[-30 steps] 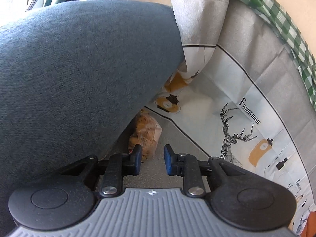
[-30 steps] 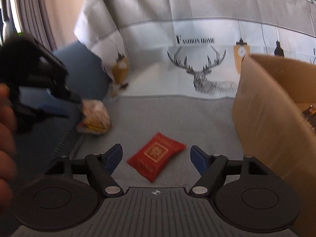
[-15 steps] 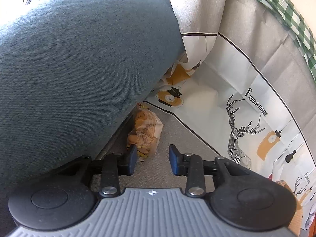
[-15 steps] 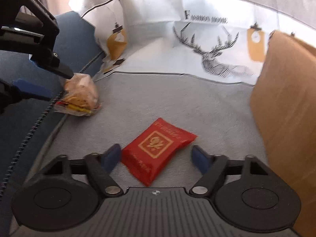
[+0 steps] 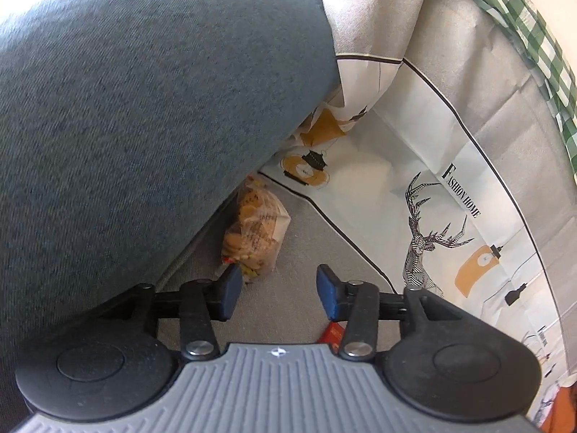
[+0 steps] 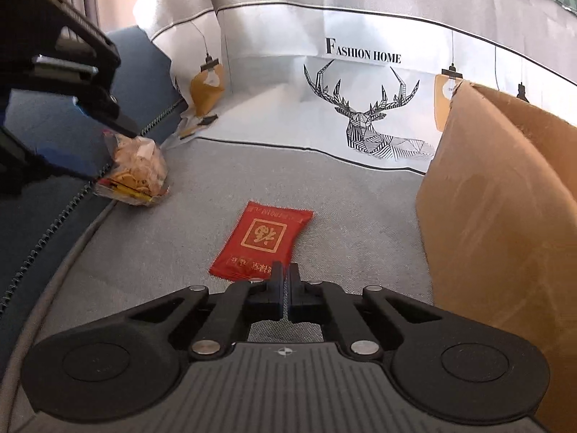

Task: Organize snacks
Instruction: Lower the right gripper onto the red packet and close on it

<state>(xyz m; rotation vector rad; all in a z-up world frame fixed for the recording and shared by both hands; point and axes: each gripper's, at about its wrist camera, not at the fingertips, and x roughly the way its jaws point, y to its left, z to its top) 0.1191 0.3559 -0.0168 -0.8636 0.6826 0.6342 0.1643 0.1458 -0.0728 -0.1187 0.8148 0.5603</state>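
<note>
Lying flat on grey sofa cover [image 6: 360, 209], red snack packet [image 6: 265, 240] has near edge pinched in closed right gripper [image 6: 284, 281]. Left gripper [image 5: 276, 283] open, clear cookie bag [image 5: 254, 234] just ahead, against its left pad.

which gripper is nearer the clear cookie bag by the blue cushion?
Left. The left gripper is open right at the cookie bag, its left finger at the bag's near end. The right gripper is shut at the red packet, further away.
</note>
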